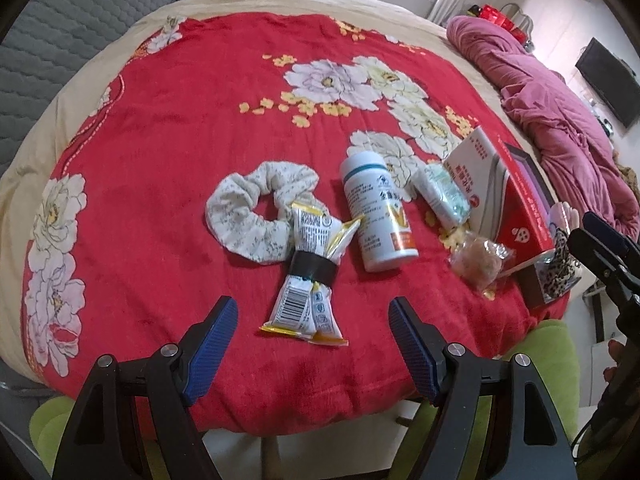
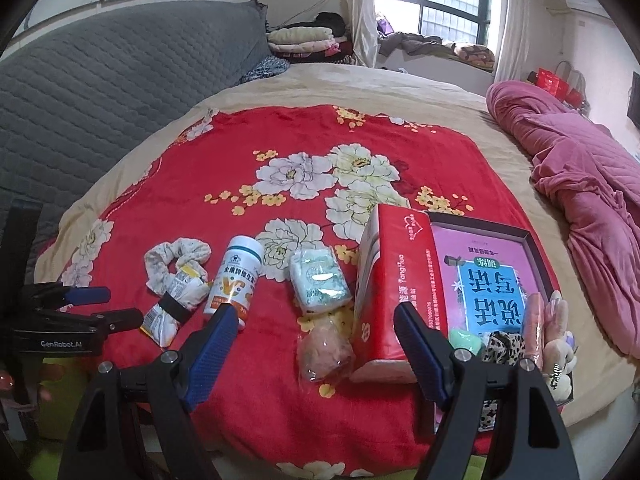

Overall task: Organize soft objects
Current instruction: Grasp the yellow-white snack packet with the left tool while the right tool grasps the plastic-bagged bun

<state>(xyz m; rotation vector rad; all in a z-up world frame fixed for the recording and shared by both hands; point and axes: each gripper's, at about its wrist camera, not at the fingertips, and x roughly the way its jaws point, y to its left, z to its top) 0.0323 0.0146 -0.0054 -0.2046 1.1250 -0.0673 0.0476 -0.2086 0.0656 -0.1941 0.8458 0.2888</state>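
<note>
Red floral blanket carries scrunchie, taped sachets, bottle, wipes. Left gripper and right gripper both gape, empty, above blanket's near edge.

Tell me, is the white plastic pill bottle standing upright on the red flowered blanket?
No, the white plastic pill bottle lies on its side on the red flowered blanket, cap pointing away from the open left gripper.
</note>
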